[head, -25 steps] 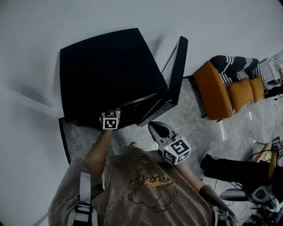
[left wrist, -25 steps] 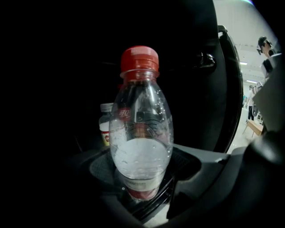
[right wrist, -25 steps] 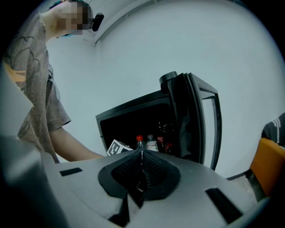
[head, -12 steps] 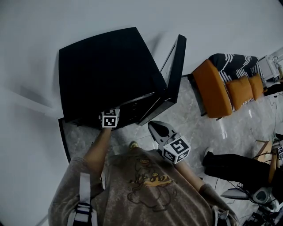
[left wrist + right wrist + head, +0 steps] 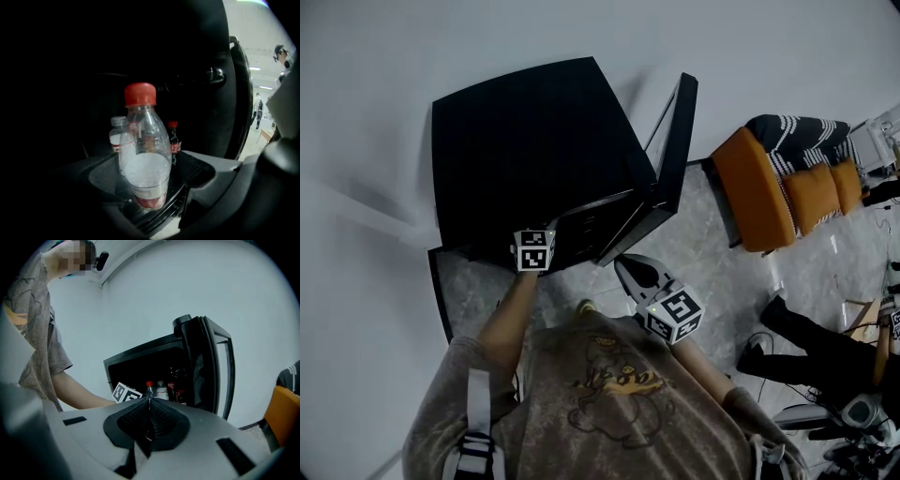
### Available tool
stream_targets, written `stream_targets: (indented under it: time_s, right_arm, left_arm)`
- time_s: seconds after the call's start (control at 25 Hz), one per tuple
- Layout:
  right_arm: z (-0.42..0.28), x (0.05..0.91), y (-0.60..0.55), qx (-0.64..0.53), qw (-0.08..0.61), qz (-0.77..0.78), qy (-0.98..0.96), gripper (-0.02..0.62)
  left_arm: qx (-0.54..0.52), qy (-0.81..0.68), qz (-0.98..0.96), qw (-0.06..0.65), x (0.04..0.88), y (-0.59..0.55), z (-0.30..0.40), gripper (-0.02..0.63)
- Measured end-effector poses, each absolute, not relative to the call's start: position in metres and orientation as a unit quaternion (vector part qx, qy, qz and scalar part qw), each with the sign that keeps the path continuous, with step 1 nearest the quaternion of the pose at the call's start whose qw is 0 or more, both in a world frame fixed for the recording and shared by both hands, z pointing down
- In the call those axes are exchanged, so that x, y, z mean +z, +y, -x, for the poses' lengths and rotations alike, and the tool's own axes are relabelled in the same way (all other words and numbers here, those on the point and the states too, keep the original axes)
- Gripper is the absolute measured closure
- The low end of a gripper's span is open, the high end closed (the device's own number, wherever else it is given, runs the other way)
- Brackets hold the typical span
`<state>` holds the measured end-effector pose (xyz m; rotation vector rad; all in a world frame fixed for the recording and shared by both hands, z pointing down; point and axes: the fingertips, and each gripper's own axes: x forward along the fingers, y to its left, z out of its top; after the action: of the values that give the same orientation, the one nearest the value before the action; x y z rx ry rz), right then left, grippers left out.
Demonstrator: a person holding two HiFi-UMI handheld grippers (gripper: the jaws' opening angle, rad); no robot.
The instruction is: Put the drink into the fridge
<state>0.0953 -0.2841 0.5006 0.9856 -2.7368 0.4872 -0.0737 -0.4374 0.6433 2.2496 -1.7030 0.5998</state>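
Note:
A clear drink bottle [image 5: 146, 159] with a red cap stands upright inside the dark fridge [image 5: 534, 141], whose door [image 5: 675, 150] hangs open. My left gripper [image 5: 150, 173] reaches into the fridge with its jaws on either side of the bottle. They are opening and stand off its sides. In the head view only its marker cube [image 5: 533, 251] shows at the fridge mouth. My right gripper [image 5: 149, 401] hangs back outside the fridge, shut and empty, and also shows in the head view [image 5: 637, 277].
Behind the drink stand a white-capped water bottle [image 5: 117, 138] and a small cola bottle [image 5: 174, 140]. An orange armchair [image 5: 769, 187] sits right of the fridge door. A bystander's dark legs [image 5: 811, 352] and cables lie on the marble floor at right.
Both grippers stay almost where they were, the left cube at the fridge mouth. The bystander's legs at the right have shifted.

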Motion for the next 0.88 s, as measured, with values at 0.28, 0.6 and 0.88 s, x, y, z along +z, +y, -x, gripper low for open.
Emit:
stream_targets:
  time_s: [0.28,0.6,0.88]
  right_arm:
    - [-0.088,0.499,-0.274,0.16,0.09,-0.329,-0.926,0.575]
    - [-0.08,0.497,-0.26,0.161,0.082,-0.335,-0.925,0.575]
    - [-0.07,0.497,-0.257,0.163,0.078,-0.337,-0.924,0.574]
  left_arm:
    - [0.197,-0.587,-0.774,0.128,0.632,-0.415,0.08,0.229]
    - [0.194,-0.574,-0.786,0.12,0.614,-0.377,0.082,0.458]
    - [0.179,-0.559,-0.8,0.121,0.592,-0.348,0.089,0.6]
